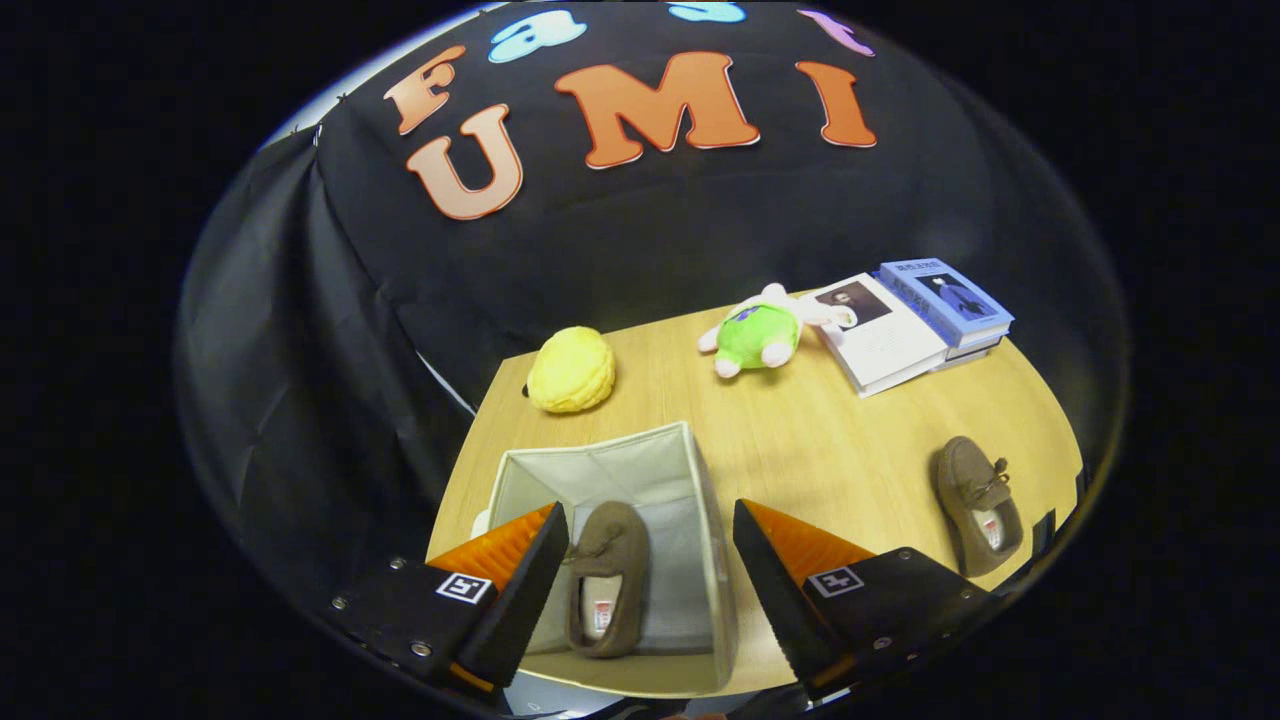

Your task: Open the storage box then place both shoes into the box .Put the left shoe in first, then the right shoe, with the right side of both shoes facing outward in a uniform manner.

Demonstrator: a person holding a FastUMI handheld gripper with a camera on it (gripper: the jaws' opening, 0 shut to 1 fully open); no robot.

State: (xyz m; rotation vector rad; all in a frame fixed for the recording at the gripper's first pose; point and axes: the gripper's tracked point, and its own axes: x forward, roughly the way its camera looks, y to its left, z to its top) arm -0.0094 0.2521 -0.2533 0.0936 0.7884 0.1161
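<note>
An open grey fabric storage box [690, 470] stands on the wooden table just under my fingers. One brown moccasin shoe [607, 575] lies flat inside it, against its left wall, toe pointing away from me. My gripper [650, 525] hovers open above the box, the shoe showing between the two fingers without contact. The second brown shoe [978, 505] lies on the table well to the right of the box, beyond my right finger, toe also pointing away.
A yellow plush ball [571, 370] sits beyond the box near the table's far left edge. A green and white plush toy [762, 332] lies further right, next to a stack of books [915, 322]. Bare wooden table [830, 440] lies between box and second shoe.
</note>
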